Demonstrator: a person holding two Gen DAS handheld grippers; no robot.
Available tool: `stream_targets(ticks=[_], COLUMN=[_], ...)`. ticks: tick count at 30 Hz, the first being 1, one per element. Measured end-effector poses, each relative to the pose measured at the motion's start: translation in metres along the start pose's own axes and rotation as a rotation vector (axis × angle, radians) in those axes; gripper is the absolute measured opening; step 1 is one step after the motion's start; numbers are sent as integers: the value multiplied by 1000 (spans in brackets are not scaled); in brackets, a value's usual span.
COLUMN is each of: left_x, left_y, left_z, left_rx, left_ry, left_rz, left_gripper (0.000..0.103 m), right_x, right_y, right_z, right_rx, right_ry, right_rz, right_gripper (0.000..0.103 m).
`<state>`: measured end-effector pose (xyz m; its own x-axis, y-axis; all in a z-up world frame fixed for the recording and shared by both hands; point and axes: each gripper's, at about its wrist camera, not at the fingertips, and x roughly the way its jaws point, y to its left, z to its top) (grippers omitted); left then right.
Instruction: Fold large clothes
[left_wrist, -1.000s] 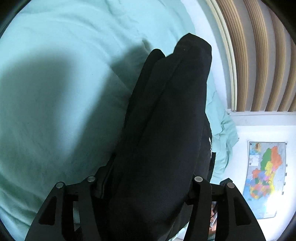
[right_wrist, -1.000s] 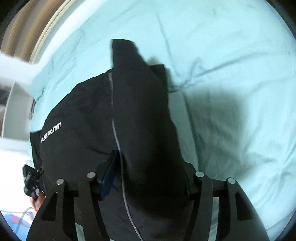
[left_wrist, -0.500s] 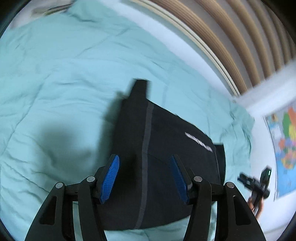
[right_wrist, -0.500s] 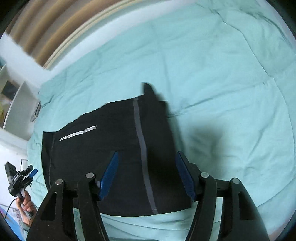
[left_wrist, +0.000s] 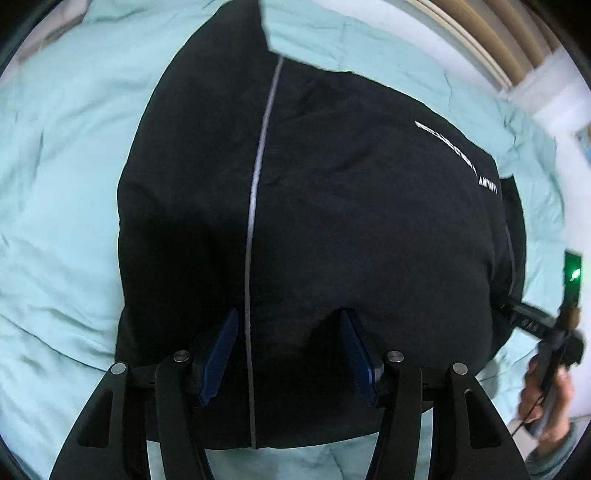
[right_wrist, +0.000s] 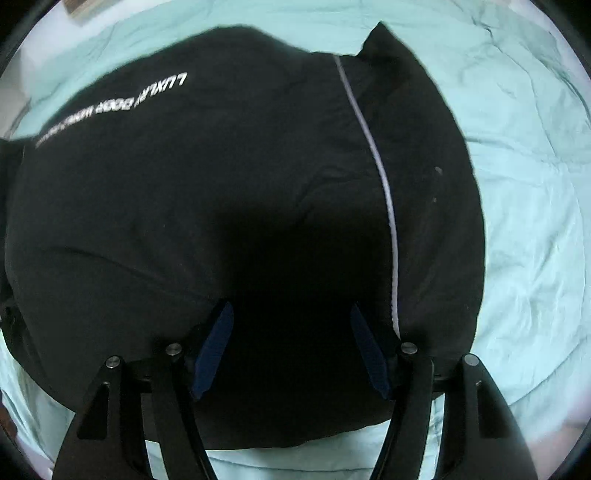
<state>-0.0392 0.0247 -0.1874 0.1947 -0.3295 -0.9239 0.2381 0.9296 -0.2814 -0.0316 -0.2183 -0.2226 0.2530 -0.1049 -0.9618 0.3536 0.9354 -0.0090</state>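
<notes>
A large black garment (left_wrist: 351, 206) with a thin grey stripe and white lettering lies folded flat on the pale green bed cover (left_wrist: 55, 184). My left gripper (left_wrist: 290, 354) is open, just above the garment's near edge, its blue pads either side of the stripe. In the right wrist view the same garment (right_wrist: 184, 192) fills the frame. My right gripper (right_wrist: 290, 350) is open and empty, close above the garment's near part. The grey stripe (right_wrist: 384, 192) runs just right of it.
The bed cover (right_wrist: 535, 203) surrounds the garment. In the left wrist view the other hand with its gripper (left_wrist: 554, 354) is at the right edge. A white wall and wooden slats (left_wrist: 491, 40) lie beyond the bed at the top right.
Both grippers let go of the garment and opened. It dropped from hanging in the jaws to lying flat on the bed. Both grippers then moved down close over it.
</notes>
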Motion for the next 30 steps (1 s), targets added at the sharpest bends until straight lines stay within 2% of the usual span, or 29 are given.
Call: stream_targets(ticks=[2,5,10,15,19,24,30], left_x=[-13,-40,-95,-160,-197,-229,-234], left_y=[-9,-18,-24,-50,-71,-87,-99], left_z=[0,-2,-5,-4,-8,-20,-32], left_rx=[27,42,25,88,141,147,128], left_ry=[-9,-55,-144,-272,-339,-336,-316], left_rz=[24,3,-47,26,85,132,174], left_gripper=[59,59,59,59,59,59,59], right_x=[-13,-38,-98,-168,-216,-250,-275], right_y=[-6,-11,-1,26,37,51,59], right_z=[1,-3,-12,-19,-31,-37,-49], right_rx=[26,41,-6,-57,-47,-9,-9], right_ry=[13,-4,-97,-202,-259,-306,-329], right_rz=[17,44,-7,-60,-69,-47,-61], right_gripper=[67,67,67,67,69,69,69])
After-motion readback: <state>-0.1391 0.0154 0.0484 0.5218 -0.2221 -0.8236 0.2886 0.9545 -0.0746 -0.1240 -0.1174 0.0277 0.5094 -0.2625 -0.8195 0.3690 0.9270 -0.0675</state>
